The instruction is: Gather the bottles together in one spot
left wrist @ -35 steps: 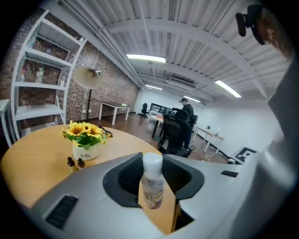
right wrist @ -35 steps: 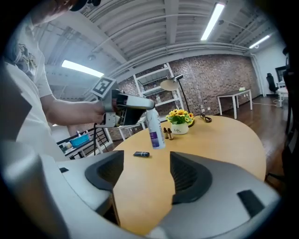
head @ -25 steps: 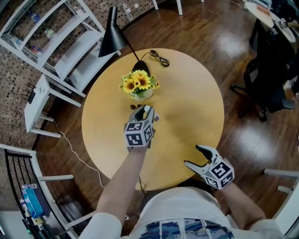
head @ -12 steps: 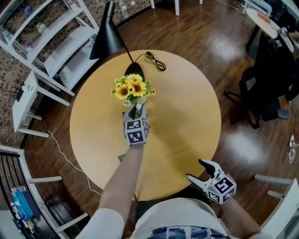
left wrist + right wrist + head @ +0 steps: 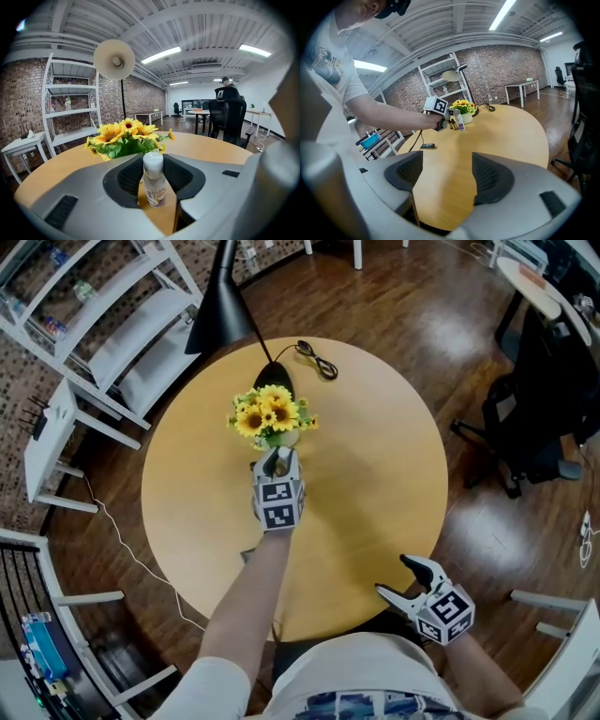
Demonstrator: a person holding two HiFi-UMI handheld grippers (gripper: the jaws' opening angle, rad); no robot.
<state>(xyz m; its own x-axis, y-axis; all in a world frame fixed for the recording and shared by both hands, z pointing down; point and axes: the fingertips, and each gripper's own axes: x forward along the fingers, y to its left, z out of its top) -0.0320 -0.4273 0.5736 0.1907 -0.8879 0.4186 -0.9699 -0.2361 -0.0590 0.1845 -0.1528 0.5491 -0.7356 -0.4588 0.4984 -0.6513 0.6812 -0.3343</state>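
Note:
A small clear bottle (image 5: 153, 187) with a white cap stands upright on the round wooden table (image 5: 375, 474), just in front of the sunflower vase (image 5: 272, 418). My left gripper (image 5: 277, 459) reaches to it from the near side. Its jaws have just been opening a little, with the bottle still between them and both pads against its sides. The right gripper view shows this bottle (image 5: 460, 121) beside a small brown bottle (image 5: 452, 124) next to the vase. My right gripper (image 5: 394, 576) hangs open and holds nothing at the table's near right edge.
A black floor lamp (image 5: 220, 306) leans over the table's far side, its base (image 5: 272, 379) behind the vase and a coiled cable (image 5: 314, 360) beside it. A dark pen (image 5: 427, 146) lies near the left rim. White shelves (image 5: 103, 324) stand left, an office chair (image 5: 544, 399) right.
My left gripper carried the clear bottle forward and down to the spot in front of the vase, then stayed there. The right gripper has hardly moved.

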